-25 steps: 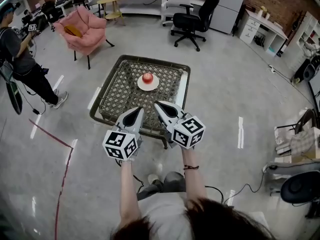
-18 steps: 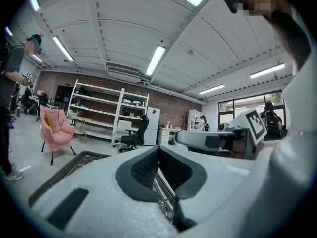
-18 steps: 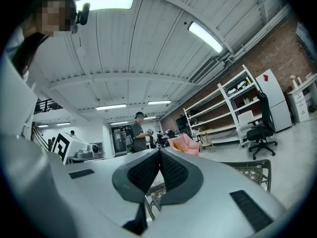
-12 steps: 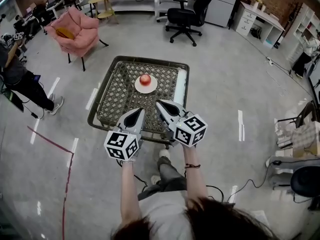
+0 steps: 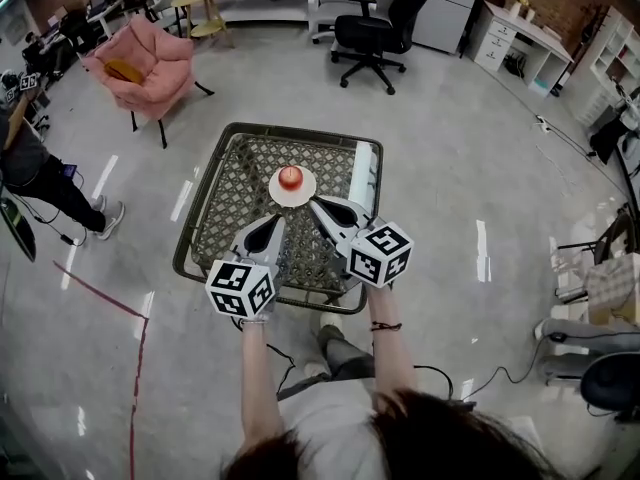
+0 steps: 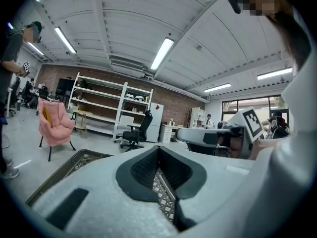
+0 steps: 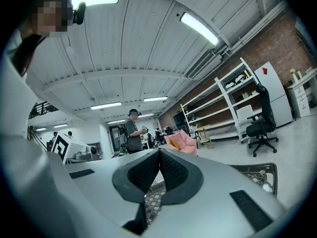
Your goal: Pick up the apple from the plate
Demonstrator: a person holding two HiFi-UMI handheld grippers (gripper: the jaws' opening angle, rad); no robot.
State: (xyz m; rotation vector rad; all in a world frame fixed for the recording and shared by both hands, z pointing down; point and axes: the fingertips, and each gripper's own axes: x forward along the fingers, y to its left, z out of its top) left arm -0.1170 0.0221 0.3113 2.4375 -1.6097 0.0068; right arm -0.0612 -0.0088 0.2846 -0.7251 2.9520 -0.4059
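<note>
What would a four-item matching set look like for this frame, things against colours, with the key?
Things:
1. apple
2. plate
3. armchair
4. office chair

Colours:
A. black
B. red
C. white
D. pink

Pairs: 1-B, 2-C, 3-D, 4-A
</note>
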